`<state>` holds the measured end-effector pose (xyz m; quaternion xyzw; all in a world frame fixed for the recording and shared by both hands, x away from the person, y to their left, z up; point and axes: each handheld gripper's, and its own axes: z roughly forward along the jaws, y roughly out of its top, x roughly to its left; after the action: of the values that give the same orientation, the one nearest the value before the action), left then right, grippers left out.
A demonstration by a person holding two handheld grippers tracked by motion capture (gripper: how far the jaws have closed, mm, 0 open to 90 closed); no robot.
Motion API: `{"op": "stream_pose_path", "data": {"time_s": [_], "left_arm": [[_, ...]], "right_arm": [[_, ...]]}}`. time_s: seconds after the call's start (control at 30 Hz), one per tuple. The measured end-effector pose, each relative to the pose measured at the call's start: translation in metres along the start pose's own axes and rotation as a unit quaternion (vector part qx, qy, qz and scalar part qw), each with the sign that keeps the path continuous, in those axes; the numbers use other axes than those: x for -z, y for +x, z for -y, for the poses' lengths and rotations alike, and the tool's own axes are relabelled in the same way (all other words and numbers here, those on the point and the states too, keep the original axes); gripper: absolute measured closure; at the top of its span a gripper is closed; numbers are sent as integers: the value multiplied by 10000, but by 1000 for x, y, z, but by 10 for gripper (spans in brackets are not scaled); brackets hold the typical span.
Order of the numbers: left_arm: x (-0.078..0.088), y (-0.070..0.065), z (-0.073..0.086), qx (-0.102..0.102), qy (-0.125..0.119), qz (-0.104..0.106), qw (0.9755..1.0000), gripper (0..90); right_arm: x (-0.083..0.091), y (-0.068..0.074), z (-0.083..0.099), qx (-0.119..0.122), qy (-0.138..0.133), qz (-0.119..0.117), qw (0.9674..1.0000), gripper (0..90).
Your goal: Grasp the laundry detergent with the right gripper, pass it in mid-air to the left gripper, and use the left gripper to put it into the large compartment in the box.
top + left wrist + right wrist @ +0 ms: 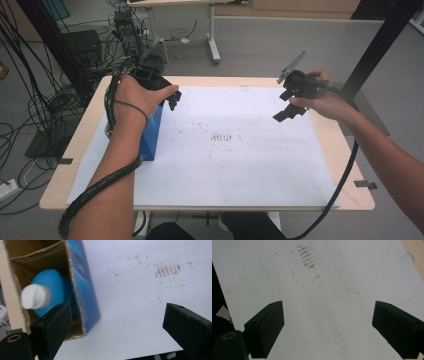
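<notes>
The open blue cardboard box (151, 131) stands at the 9 o'clock side of the white paper sheet (235, 150) that covers the pale wooden tabletop (350, 150), and a blue plastic bottle with a white cap (42, 293) sits inside it, cap towards the opening. In the high view the left claw (172, 101) hangs just above the box's far end, at about 10 o'clock on the sheet. In the left gripper view its jaws stand spread with nothing between them, one jaw over the box's open mouth and the other over bare paper. The right claw (285, 111) hovers at about 2 o'clock, well apart from the box, its jaws likewise spread over empty paper. Risks, as judged: the near jaw of the left claw sits close to the box's torn cardboard rim (72, 287), and a careless sweep could catch that edge and tip or drag the box. The bottle rests loose and leaning, so a jolt could roll it. The trailing cable (100, 185) lies near the box's near end and could snag it.
</notes>
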<state>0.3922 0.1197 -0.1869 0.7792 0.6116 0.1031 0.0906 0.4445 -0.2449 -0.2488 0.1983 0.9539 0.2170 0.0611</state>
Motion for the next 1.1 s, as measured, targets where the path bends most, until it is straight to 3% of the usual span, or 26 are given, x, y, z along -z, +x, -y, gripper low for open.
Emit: {"op": "stream_pose_path", "data": {"time_s": [0.1,0.57,0.83,1.1], "left_arm": [[-1,-11,0,-70,-10,171,9998,91],[0,-49,-7,-403,-43,231,9989,89],[-11,-58,-13,-470,-22,352,9983,90],[-15,-64,-22,-541,-35,403,9977,91]], "right_arm": [[-1,-5,0,-66,84,31,9999,106],[0,-27,-10,-340,326,127,9988,106],[-3,-35,-10,-494,415,94,9979,106],[-1,-39,-12,-491,467,133,9976,106]]}}
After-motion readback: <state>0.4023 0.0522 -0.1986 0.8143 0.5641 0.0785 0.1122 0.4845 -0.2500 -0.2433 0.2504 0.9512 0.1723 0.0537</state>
